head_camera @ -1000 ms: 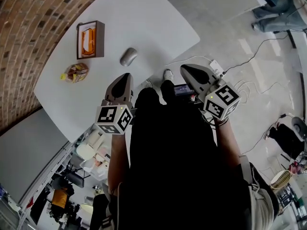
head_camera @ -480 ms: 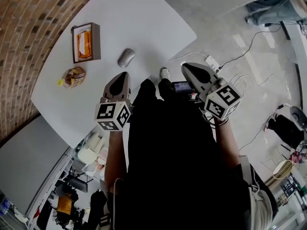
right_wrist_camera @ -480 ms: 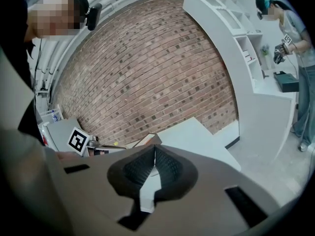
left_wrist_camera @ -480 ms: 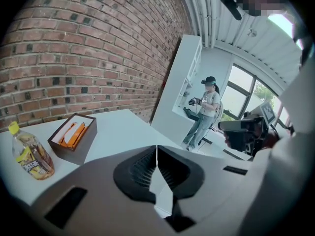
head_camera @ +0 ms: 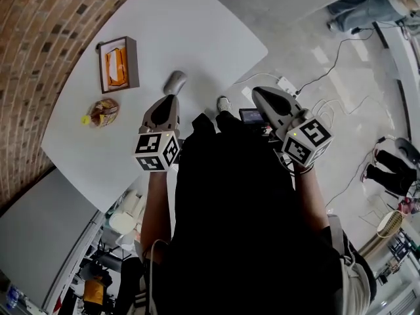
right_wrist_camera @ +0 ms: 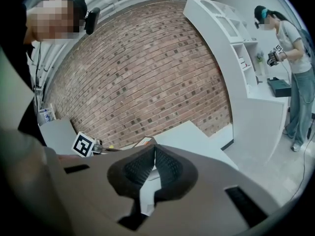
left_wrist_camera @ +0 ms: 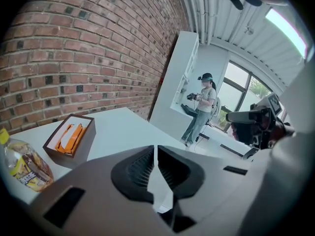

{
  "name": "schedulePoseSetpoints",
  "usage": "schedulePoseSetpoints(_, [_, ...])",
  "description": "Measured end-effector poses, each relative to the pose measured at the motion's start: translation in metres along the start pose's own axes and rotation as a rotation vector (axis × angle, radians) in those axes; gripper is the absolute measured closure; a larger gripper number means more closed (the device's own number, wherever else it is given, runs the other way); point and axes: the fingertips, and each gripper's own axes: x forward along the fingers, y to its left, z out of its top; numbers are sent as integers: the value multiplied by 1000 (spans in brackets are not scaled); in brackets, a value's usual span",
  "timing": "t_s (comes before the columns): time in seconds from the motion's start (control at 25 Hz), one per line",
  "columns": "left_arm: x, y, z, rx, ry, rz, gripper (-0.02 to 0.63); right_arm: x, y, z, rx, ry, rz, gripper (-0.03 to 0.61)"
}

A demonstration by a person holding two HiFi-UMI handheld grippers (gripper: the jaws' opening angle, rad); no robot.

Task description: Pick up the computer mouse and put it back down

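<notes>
White surface point(head_camera: 197, 31) fills the upper centre of the head view, bordered at upper left by a red-brown brick wall point(head_camera: 33, 51) with pale mortar lines. On the white: a grey computer mouse point(head_camera: 174, 81), a dark brown box point(head_camera: 134, 63) with orange and white contents, and a yellow-and-brown packet point(head_camera: 104, 111). The left hand-held gripper point(head_camera: 172, 98) and right hand-held gripper point(head_camera: 257, 92) are grey-beige with black ribbed pads point(left_wrist_camera: 135, 168); their cubes point(head_camera: 157, 152) show black-and-white square markers. The person's top point(head_camera: 230, 209) is black; the floor point(head_camera: 295, 38) at upper right is pale grey.
</notes>
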Motion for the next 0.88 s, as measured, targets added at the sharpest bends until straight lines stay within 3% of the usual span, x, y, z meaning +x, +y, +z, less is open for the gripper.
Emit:
schedulePoseSetpoints(0.28, [11,16,-7,6,45,-6,597,0,1,1,9,-11,-44,560])
schedulePoseSetpoints(0.72, [35,57,-38,17,157,16,508,3,5,-2,41,-22,-129,560])
schedulePoseSetpoints(0.88, [45,69,-51,41,206,-10,474,5,9,-4,49,-25,-160,560])
